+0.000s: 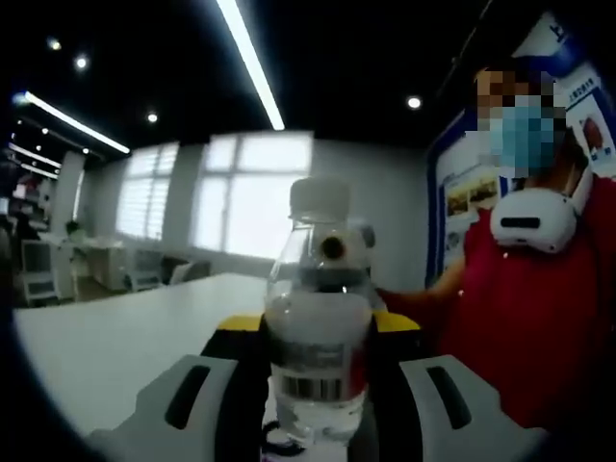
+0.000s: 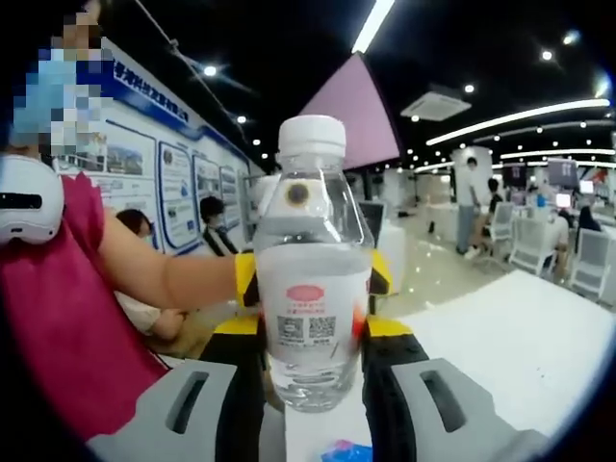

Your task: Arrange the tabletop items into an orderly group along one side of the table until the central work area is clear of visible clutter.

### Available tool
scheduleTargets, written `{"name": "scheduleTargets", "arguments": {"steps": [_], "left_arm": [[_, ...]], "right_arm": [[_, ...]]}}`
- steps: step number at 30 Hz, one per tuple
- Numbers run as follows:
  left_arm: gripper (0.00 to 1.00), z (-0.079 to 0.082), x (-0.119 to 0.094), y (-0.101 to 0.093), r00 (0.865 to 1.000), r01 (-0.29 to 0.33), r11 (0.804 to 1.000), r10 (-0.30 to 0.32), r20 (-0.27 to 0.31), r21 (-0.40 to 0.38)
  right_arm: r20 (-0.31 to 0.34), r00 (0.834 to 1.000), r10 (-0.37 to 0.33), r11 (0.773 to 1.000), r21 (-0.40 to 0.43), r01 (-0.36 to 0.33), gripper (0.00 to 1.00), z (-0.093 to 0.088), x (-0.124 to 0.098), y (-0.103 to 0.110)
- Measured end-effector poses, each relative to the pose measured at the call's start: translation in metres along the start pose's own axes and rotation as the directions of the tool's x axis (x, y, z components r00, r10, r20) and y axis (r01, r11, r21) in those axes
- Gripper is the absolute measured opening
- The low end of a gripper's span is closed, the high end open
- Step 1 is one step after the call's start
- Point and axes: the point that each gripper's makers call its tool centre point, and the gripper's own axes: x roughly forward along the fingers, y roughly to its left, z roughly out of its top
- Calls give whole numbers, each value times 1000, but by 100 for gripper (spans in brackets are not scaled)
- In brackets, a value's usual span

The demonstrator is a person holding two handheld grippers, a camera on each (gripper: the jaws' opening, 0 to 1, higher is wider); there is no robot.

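A clear water bottle (image 1: 318,346) with a white cap and a barcode label stands upright between my left gripper's (image 1: 316,409) black fingers, which press on both its sides. The same bottle (image 2: 313,289) shows in the right gripper view, held the same way low on its body by my right gripper (image 2: 313,399). The two grippers face each other across the bottle. The right gripper's yellow-and-black body (image 1: 397,325) shows behind it in the left gripper view, and the left gripper's yellow part (image 2: 244,279) shows in the right gripper view. The bottle is lifted above the white table (image 1: 125,337).
A person in a red shirt (image 1: 529,318) stands close by the table's edge, with an arm (image 2: 164,274) reaching toward the grippers. White tabletop (image 2: 520,337) spreads to the right. A small blue and pink item (image 2: 346,450) lies under the right gripper. Chairs and desks stand far behind.
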Motion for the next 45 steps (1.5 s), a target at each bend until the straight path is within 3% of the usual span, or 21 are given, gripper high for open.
{"name": "scheduleTargets", "arguments": {"steps": [5, 11, 19, 27, 31, 37, 45], "left_arm": [[37, -10, -24, 16, 997, -48, 999, 47, -57, -6], [37, -10, -53, 34, 995, -83, 996, 82, -55, -22], [37, -27, -90, 76, 981, -170, 985, 167, -100, -22], [37, -68, -117, 122, 956, -243, 969, 233, -178, -35], [37, -97, -124, 141, 942, -258, 965, 244, -230, -35], [37, -143, -125, 164, 917, -281, 959, 257, -304, -36], [37, -185, -125, 185, 888, -297, 953, 253, -384, -59]], "right_arm": [[-12, 1000, -3, 1000, 12, 3, 37, -10, 22, -10], [0, 1000, 12, 1000, 2, -12, 37, -16, 51, -23], [-19, 999, 28, 1000, 6, -28, 37, -32, 95, -56], [-92, 996, 18, 1000, -21, -20, 37, -76, 132, -96], [-142, 990, 8, 999, -31, -12, 38, -104, 144, -113], [-264, 964, -30, 998, -53, 17, 38, -155, 151, -137], [-362, 930, -55, 998, -48, 40, 39, -196, 156, -156]]}}
